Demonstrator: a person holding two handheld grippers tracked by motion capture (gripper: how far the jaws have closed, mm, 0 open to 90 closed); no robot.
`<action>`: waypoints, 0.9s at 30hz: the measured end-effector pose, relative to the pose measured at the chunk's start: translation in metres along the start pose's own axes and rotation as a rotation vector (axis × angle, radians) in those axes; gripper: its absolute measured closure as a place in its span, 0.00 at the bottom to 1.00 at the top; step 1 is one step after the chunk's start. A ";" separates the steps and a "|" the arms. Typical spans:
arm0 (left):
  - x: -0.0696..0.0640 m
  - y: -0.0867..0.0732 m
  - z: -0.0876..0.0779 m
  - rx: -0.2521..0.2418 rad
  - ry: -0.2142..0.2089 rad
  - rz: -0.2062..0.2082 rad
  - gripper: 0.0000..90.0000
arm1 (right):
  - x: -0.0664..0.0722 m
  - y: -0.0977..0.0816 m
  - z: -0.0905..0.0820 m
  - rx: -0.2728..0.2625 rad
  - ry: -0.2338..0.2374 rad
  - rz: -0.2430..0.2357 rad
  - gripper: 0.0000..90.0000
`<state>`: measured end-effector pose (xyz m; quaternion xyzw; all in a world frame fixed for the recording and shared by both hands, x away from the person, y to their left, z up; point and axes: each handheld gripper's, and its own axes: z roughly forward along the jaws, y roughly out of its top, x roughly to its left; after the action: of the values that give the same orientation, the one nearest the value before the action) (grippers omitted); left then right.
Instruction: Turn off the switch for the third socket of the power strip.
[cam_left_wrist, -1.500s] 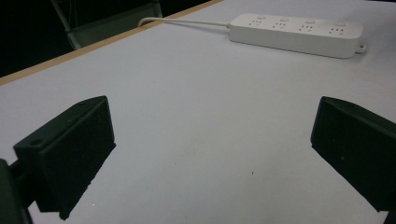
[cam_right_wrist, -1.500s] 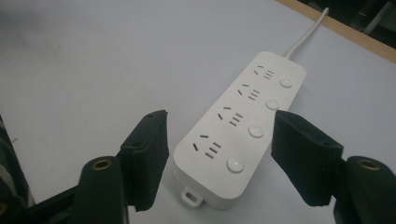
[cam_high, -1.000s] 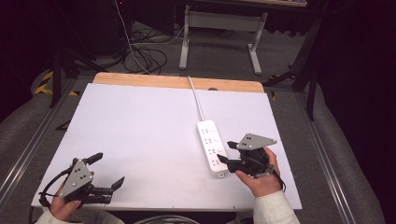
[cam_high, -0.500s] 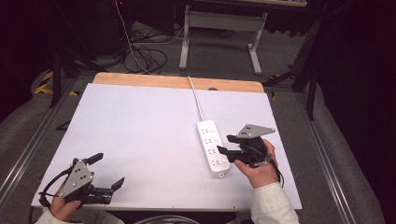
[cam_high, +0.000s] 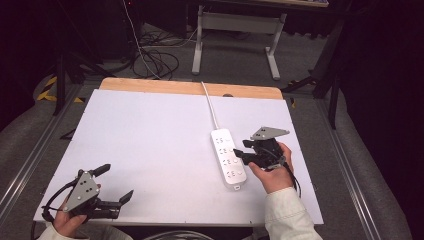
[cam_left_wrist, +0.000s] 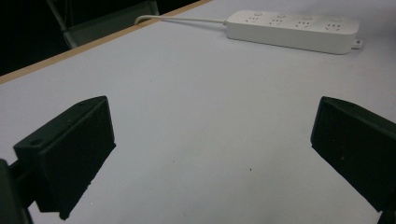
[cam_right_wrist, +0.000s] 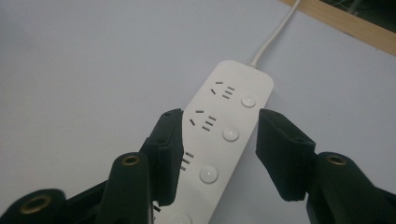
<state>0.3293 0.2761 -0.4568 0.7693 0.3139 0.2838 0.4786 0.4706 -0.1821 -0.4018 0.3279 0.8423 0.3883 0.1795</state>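
A white power strip (cam_high: 228, 157) with several sockets and round buttons lies right of the table's middle, and its cable (cam_high: 210, 107) runs off the far edge. My right gripper (cam_high: 241, 148) hovers at the strip's right side and points left across it. In the right gripper view the strip (cam_right_wrist: 233, 112) runs between the jaws of my right gripper (cam_right_wrist: 219, 119). These jaws have just been closing and stand half apart, with no pad pressing on the strip. My left gripper (cam_high: 116, 182) rests open at the table's near left corner with bare tabletop between its jaws. In the left gripper view the strip (cam_left_wrist: 294, 30) lies far ahead.
The white table top (cam_high: 150, 140) has a wooden strip (cam_high: 150, 86) along its far edge. Beyond it are floor cables (cam_high: 160, 55) and a metal stand (cam_high: 235, 25). Grey rails run along both sides of the table.
My right gripper has moved away from the person along the power strip, and its jaws have narrowed around it. The left gripper has stayed where it was.
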 end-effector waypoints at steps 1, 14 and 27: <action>0.000 0.000 0.000 0.000 0.000 0.000 0.00 | 0.000 0.000 0.000 0.000 0.000 0.000 0.57; 0.000 0.000 0.000 0.002 -0.002 0.001 0.00 | -0.004 0.000 0.011 0.057 0.008 -0.017 0.81; 0.000 0.000 0.000 0.004 -0.001 0.001 0.00 | -0.003 -0.001 0.024 0.135 0.047 -0.031 1.00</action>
<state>0.3298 0.2761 -0.4569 0.7706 0.3139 0.2827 0.4772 0.4860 -0.1719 -0.4172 0.3168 0.8756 0.3354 0.1430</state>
